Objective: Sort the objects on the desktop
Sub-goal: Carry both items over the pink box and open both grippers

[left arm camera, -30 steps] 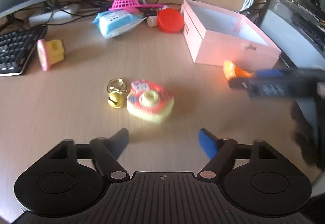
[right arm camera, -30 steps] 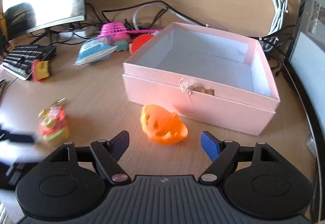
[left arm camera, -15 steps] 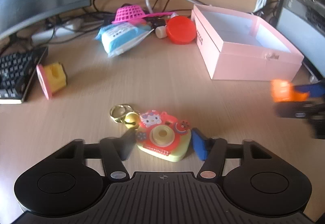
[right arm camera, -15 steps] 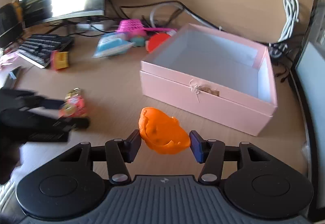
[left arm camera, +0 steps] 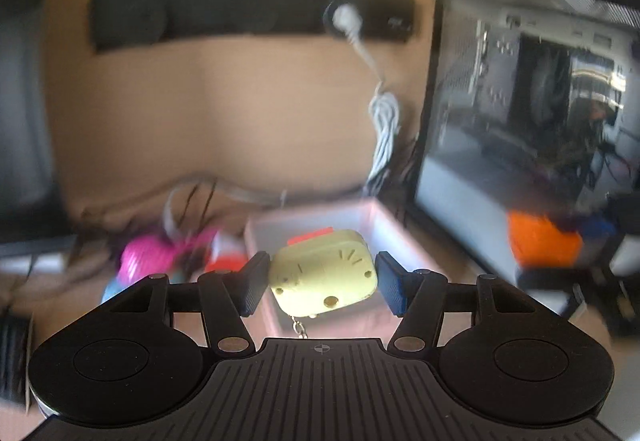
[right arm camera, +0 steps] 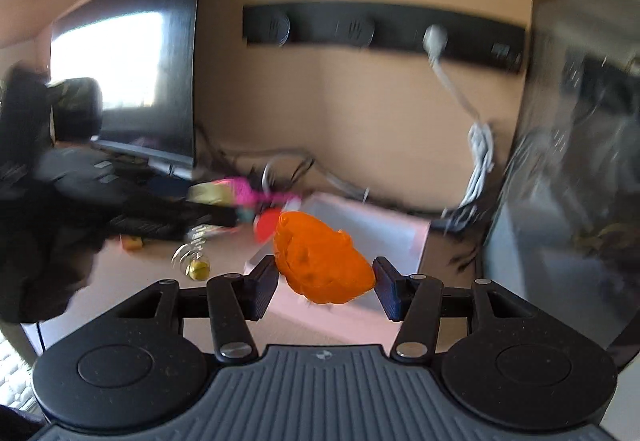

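In the left wrist view, our left hand-held gripper (left arm camera: 320,283) pinches the yellow toy camera (left arm camera: 323,277), up in the air in front of the pink box (left arm camera: 372,219). Its flat back faces us and its long side runs across, from finger to finger. A small chain (left arm camera: 298,327) hangs below and could catch on the box wall.

In the right wrist view, our right hand-held gripper (right arm camera: 325,283) pinches the orange toy (right arm camera: 320,259) above the desk (right arm camera: 132,283), near the box. Its long side slants down to the right. It is bumpy, so it might slip out.
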{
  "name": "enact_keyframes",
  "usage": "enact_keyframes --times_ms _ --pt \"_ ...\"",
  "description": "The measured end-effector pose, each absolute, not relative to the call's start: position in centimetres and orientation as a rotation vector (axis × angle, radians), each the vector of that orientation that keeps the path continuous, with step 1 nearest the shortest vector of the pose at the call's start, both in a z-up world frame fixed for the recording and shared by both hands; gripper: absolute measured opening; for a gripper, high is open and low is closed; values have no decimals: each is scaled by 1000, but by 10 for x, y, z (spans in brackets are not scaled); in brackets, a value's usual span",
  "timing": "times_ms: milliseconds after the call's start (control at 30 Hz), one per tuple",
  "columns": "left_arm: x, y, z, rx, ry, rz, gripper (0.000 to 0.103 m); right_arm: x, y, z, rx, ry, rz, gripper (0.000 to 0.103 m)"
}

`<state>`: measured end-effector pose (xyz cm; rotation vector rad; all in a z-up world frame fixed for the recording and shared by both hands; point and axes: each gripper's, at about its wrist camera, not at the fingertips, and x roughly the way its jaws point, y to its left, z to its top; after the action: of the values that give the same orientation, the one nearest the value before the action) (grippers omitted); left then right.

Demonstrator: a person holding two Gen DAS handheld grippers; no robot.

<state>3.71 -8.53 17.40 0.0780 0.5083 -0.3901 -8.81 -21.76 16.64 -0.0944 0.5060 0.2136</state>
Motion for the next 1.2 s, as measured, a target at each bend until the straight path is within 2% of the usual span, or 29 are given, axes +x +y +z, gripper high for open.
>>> enact_keyframes --times_ms 100,267,333,433,533,800,867,933,1000,1067,1200 --pt "77 -106 170 97 514 -378 63 -86 -224 170 -103 487 183 52" --pt "130 -122 130 112 631 -345 64 -65 -235 158 -61 529 143 52" --pt "133 -119 118 111 667 -318 72 -56 -239 153 -53 549 130 52" --pt "114 -100 114 45 689 -303 86 -45 -244 146 -48 574 117 52" --pt "90 -77 113 -2 704 -259 94 -30 -242 137 -62 607 110 52" --pt "23 -21 80 -41 831 -125 97 33 -219 102 -103 670 68 52" --pt "13 -3 70 -71 869 -72 97 51 -212 92 -128 692 41 58" --pt "2 15 64 -107 892 -2 97 63 -203 87 -136 712 30 58" --pt "-8 32 64 -143 894 51 99 67 -189 89 -126 700 81 63" --pt "-20 47 63 -175 895 99 100 68 -166 93 -126 672 161 73" --pt "-47 74 66 -220 891 175 100 84 -100 89 -142 660 347 84"
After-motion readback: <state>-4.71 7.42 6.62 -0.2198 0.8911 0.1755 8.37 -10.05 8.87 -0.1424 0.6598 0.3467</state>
